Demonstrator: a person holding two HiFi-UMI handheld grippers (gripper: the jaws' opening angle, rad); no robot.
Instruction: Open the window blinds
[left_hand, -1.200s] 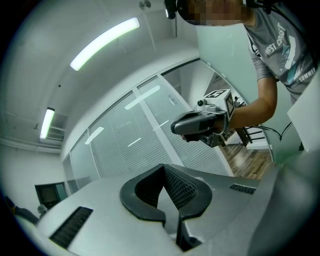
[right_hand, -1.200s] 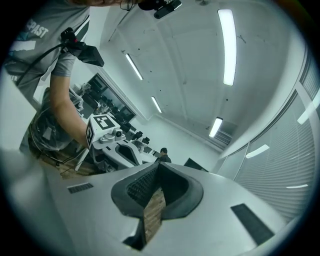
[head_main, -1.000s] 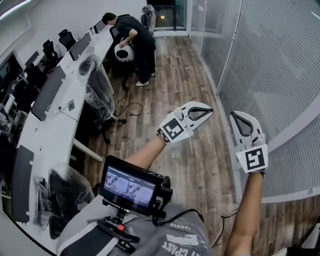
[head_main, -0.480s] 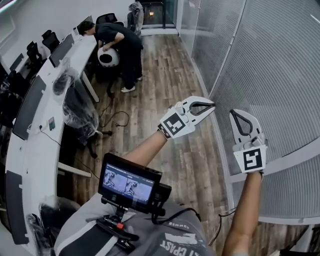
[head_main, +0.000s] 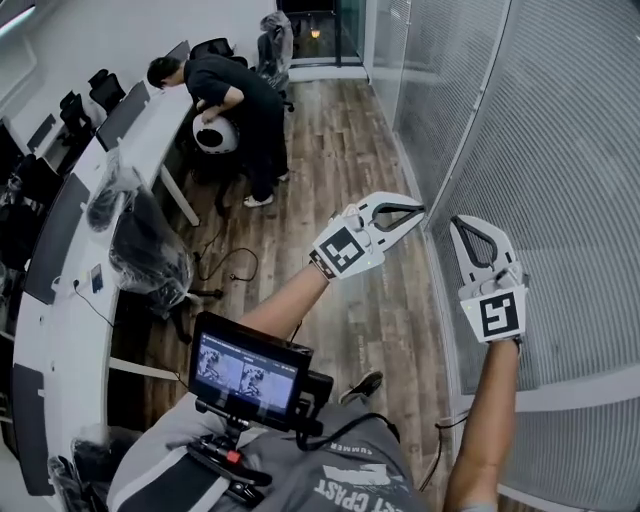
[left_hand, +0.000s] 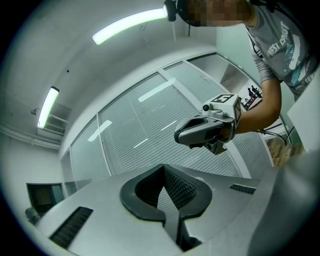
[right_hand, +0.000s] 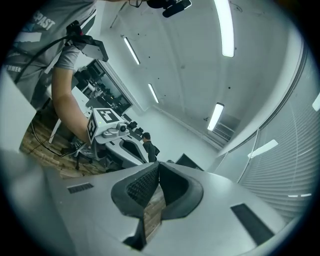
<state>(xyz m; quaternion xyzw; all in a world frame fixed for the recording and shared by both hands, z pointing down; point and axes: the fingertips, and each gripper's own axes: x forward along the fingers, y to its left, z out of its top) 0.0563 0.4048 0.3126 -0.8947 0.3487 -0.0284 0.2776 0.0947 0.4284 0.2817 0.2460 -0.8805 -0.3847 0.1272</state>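
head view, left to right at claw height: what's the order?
white desk → plastic-wrapped chair → left claw → right claw → window blinds

Two tools in play: the left hand-held gripper (head_main: 416, 209) and the right hand-held gripper (head_main: 457, 223). One long white desk (head_main: 160, 125) lines the left, one person (head_main: 235, 90) bends at its far end, and one small screen (head_main: 243, 368) sits nearest.
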